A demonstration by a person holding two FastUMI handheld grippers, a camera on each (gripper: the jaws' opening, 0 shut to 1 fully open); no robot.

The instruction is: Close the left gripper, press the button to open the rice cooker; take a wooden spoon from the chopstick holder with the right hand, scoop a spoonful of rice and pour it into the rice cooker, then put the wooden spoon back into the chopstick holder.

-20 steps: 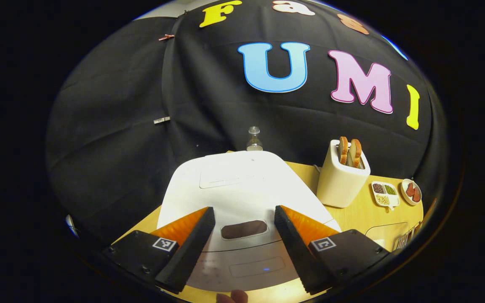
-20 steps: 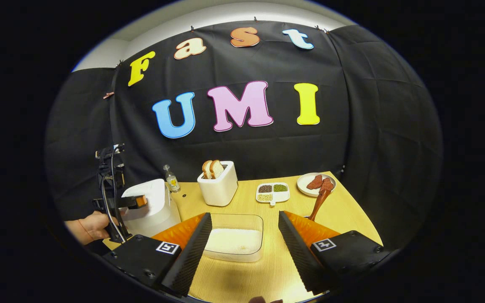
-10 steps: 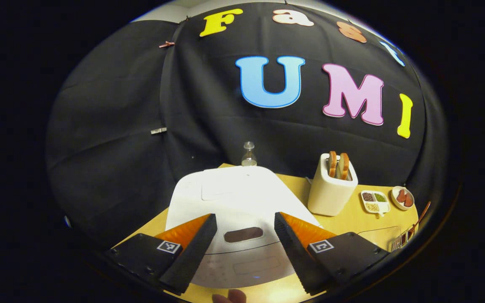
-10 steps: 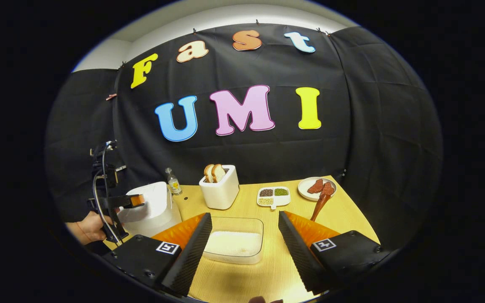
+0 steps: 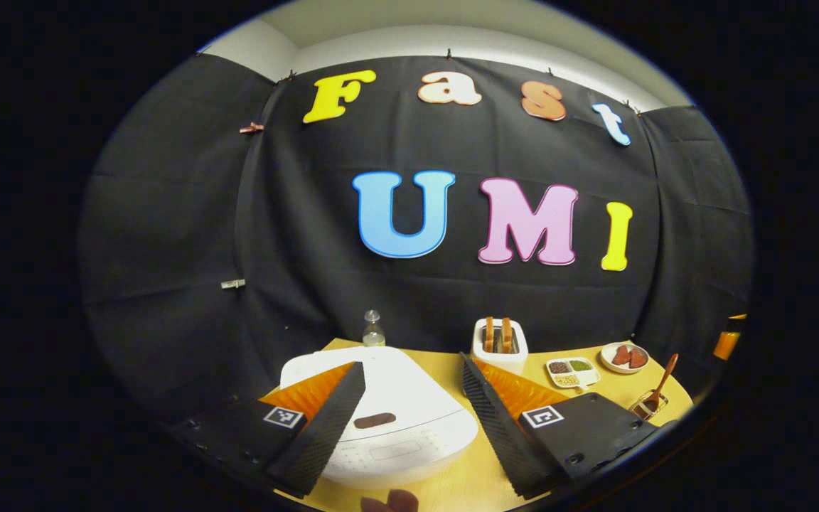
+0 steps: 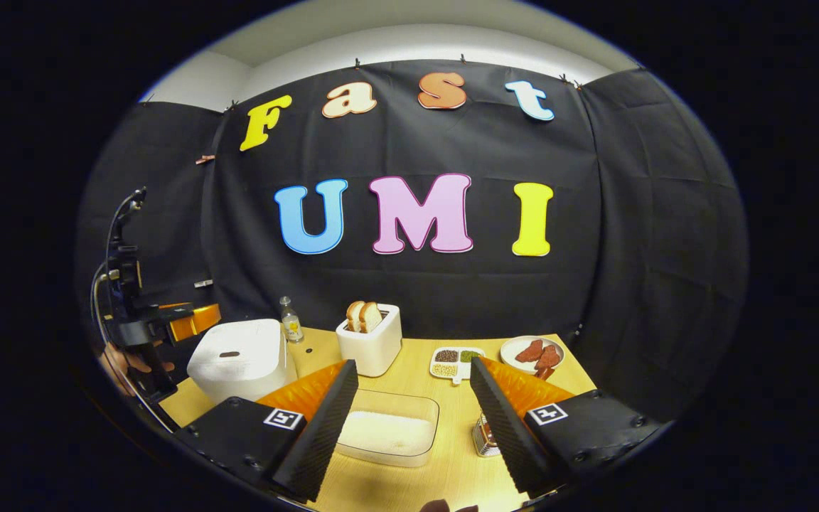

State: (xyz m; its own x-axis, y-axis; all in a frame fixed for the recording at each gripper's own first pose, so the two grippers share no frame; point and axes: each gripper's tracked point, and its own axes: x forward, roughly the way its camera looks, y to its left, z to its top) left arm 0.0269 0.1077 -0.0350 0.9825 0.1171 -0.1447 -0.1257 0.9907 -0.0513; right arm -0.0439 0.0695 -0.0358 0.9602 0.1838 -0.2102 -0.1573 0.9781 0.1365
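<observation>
Rice cooker (image 5: 381, 412) lid down on desk (image 6: 452, 398); wooden spoon (image 5: 660, 393) in chopstick holder (image 5: 645, 407). Both hand-held grippers, left (image 5: 407, 419) and right (image 6: 413, 419), gape empty. If pressing, close left fully, hit button (image 5: 375, 420) squarely.

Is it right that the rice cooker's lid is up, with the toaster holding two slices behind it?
Not quite. The right gripper view shows the rice cooker with its lid down, shut. The toaster does hold two slices.

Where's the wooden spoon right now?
In the left gripper view, the wooden spoon stands tilted in the chopstick holder near the table's right edge, just in front of the plate of red food.
</observation>
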